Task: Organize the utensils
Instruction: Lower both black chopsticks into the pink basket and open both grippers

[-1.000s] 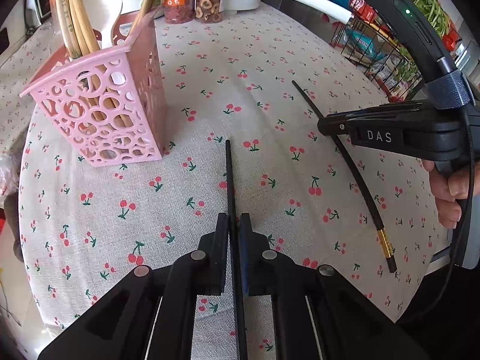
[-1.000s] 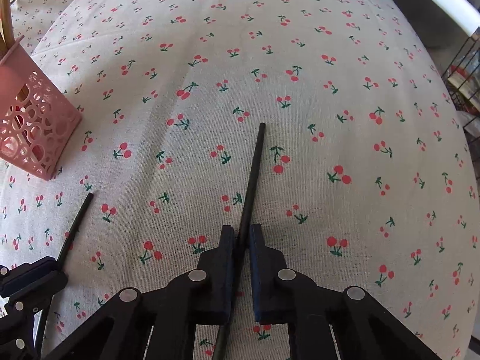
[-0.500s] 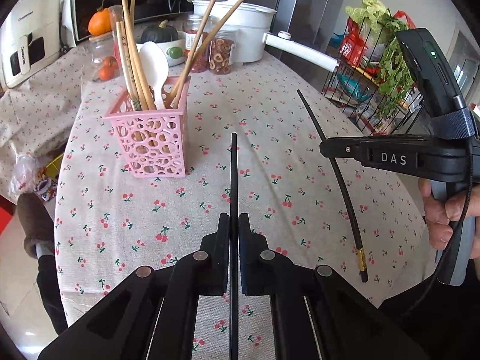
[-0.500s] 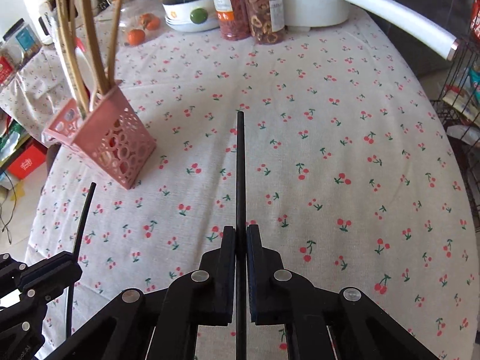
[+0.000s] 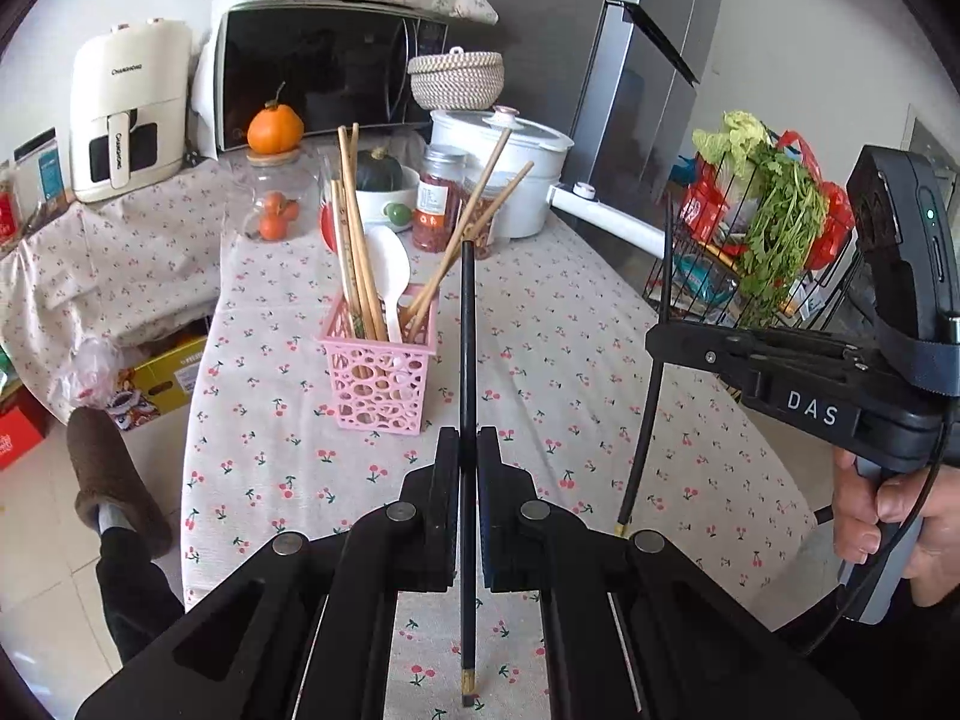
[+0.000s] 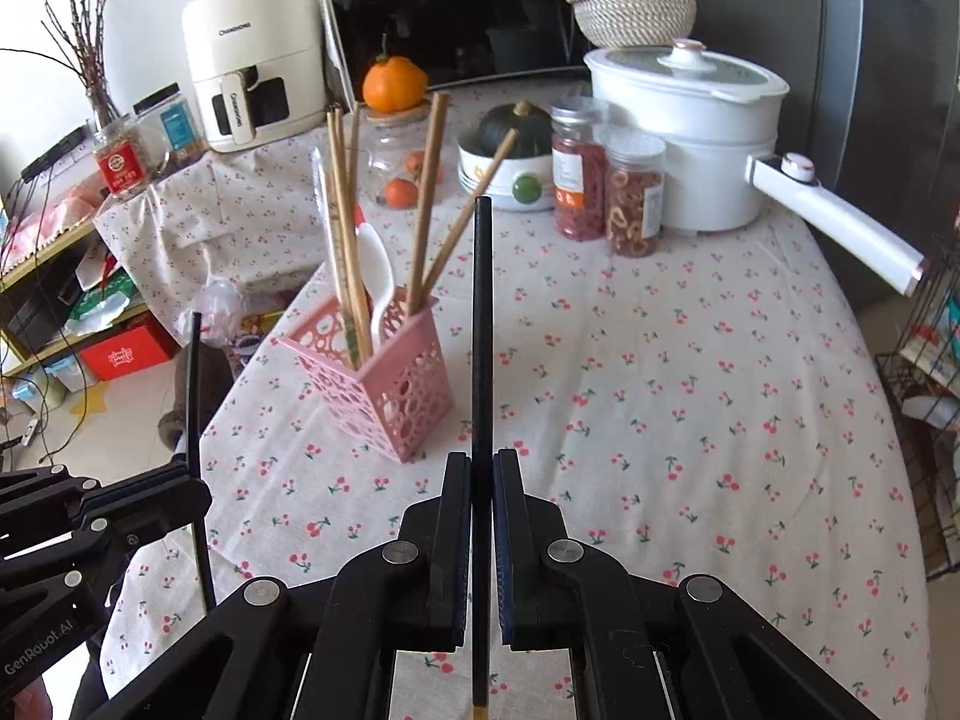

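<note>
My left gripper [image 5: 468, 441] is shut on a black chopstick [image 5: 467, 330] whose tip points up and away, held above the cherry-print tablecloth [image 5: 570, 348]. My right gripper [image 6: 482, 462] is shut on a second black chopstick [image 6: 481, 312], also raised off the table. Each gripper shows in the other's view: the right gripper [image 5: 657, 339] with its chopstick [image 5: 651, 396] at the right, the left gripper [image 6: 198, 489] with its chopstick [image 6: 195, 396] at the lower left. A pink perforated holder [image 5: 378, 384], seen also as the holder [image 6: 396, 384], stands ahead with several wooden chopsticks [image 5: 354, 240] and a white spoon [image 5: 390, 276] in it.
At the table's far end stand a white pot [image 6: 690, 138] with a long handle [image 6: 840, 222], two jars [image 6: 606, 186], a bowl with a green squash [image 6: 516, 156] and a glass jar [image 5: 273, 198]. A wire rack of greens [image 5: 774, 234] is right of the table. A microwave [image 5: 324, 72] sits behind.
Both grippers have risen from the tablecloth with their black chopsticks and tilted upward, so the pink holder and the far end of the table have come into view.
</note>
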Demonstrator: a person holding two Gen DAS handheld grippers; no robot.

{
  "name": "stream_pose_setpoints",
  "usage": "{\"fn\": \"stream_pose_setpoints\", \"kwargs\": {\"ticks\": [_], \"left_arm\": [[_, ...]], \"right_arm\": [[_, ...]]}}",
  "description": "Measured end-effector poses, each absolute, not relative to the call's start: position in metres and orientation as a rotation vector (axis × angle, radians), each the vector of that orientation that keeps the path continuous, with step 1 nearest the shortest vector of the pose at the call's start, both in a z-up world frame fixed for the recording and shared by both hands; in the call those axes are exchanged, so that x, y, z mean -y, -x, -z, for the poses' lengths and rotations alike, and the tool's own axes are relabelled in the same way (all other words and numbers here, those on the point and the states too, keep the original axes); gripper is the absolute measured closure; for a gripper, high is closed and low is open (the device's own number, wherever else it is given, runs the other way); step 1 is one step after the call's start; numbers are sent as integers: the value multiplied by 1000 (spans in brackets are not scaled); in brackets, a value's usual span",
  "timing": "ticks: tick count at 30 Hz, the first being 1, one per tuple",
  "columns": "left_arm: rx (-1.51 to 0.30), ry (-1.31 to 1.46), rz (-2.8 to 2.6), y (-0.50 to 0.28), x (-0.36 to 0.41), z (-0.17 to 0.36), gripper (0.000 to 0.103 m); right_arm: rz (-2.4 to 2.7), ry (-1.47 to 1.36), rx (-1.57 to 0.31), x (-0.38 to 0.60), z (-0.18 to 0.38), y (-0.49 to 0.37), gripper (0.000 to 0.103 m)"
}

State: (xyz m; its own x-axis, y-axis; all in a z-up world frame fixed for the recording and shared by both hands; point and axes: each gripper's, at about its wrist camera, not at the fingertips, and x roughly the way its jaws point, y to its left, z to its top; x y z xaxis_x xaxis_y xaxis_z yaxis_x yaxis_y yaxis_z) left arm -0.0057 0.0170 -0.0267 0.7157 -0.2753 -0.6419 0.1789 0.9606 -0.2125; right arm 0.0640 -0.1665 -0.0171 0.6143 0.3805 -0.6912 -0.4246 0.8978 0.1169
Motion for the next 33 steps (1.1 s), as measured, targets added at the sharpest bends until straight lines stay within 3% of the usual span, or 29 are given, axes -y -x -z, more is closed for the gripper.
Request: {"fn": "stream_pose_setpoints", "kwargs": {"ticks": [17,33], "left_arm": [[-485,194,207,7,-64,-61,98],[-405,124,135,-54,-56,-81,98]], "right_arm": [[-523,-34,-599,160,-37,-62,98],[-548,-137,-523,160,-64,-80,98]]}}
